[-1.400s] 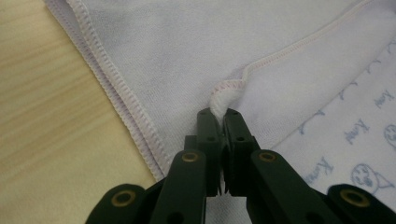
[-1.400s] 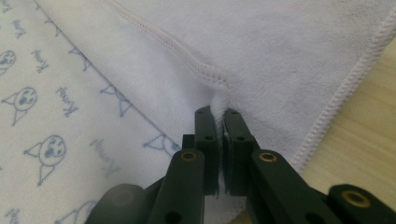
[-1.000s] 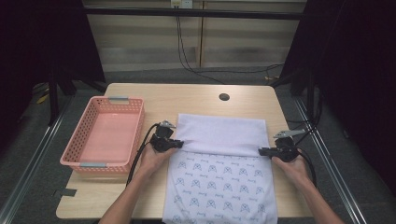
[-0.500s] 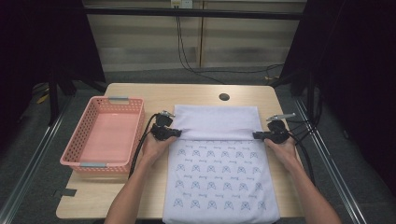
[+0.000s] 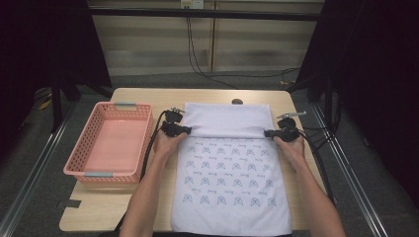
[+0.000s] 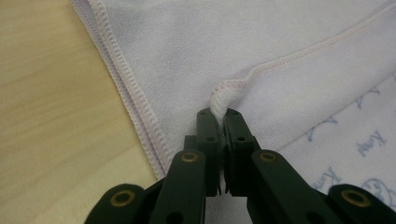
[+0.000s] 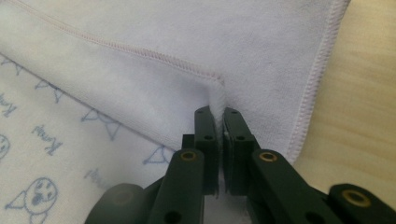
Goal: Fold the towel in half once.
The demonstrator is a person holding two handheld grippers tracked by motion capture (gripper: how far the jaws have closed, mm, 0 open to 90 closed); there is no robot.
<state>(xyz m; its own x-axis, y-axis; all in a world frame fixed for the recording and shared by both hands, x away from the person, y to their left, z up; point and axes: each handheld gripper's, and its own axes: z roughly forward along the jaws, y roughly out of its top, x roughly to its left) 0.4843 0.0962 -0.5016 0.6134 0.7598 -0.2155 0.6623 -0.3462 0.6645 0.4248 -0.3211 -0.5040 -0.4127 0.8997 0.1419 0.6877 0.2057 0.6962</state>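
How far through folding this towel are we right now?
Done: the white printed towel lies flat on the wooden table. In hand: the left gripper and right gripper each pinch a corner of the far hem, doubled over toward the person. Left: completing the fold; the pink plastic basket holds nothing yet.

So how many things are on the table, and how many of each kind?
Towel: 1
Pink basket: 1
Grippers: 2, the left gripper and the right gripper, each shut on the towel's folded edge
Total: 4
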